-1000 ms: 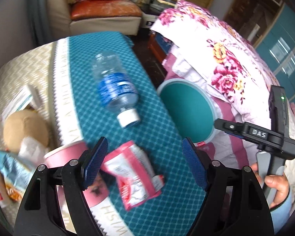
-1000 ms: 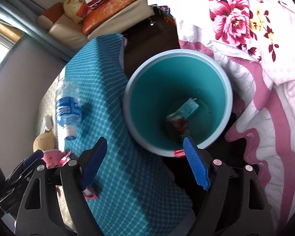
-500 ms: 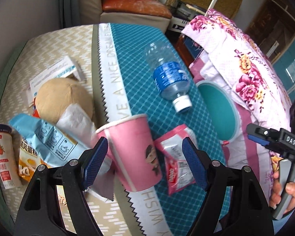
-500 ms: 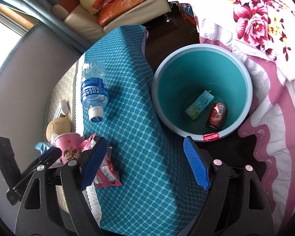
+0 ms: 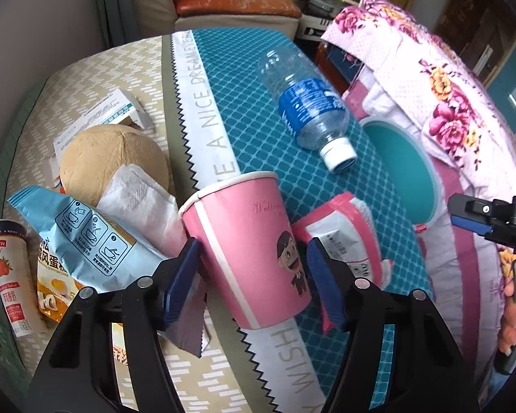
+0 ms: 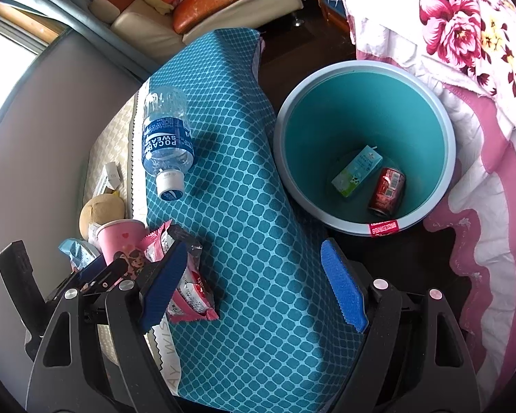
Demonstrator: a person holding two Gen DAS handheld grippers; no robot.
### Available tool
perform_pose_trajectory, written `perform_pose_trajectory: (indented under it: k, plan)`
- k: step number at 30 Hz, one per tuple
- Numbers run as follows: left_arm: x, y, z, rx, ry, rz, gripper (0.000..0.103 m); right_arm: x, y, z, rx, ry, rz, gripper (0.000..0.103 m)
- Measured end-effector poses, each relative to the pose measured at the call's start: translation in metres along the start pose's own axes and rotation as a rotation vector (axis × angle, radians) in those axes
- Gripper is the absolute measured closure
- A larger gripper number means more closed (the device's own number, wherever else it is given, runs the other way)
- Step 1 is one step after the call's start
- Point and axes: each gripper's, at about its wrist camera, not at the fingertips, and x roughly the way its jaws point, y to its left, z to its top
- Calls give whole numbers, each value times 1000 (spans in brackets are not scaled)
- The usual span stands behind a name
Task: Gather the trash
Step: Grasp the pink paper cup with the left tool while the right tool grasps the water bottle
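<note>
Both jaws seemingly straddle pink cup (image 5: 254, 258).

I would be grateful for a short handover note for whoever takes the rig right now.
Left tool: open, its pads either side of the upright pink paper cup; no grip yet.
Right tool: open and empty, above the table's teal cloth.
Done: a milk carton and a red can lie in the teal bin.
Left on the table: cup, water bottle, pink wrapper, blue snack bag, tissue, small yoghurt bottle.
</note>
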Motion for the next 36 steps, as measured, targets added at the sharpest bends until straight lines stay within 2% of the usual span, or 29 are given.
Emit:
perform_pose_trajectory:
  k: [7, 8, 9, 15, 22, 28, 36]
  plan:
    - [19, 4, 0, -22, 57, -19, 35, 6, 5, 1, -12, 18, 0, 27]
    - [19, 5, -1, -27, 55, -27, 36, 7, 5, 1, -14, 19, -1, 27]
    - [18, 5, -1, -27, 52, -32, 41, 7, 6, 1, -14, 20, -3, 27]
    - [-5, 9, 5, -25, -6, -90, 43, 11, 15, 7, -35, 26, -13, 27]
    - [-34, 24, 31, -66, -97, -188, 43, 20, 36, 24, -76, 30, -12, 27]
    - [-42, 43, 62, -86, -161, -190, 43, 37, 67, 54, -136, 33, 0, 27]
    - [-32, 73, 92, -120, -178, -176, 43, 80, 105, 93, -209, 72, 0, 27]
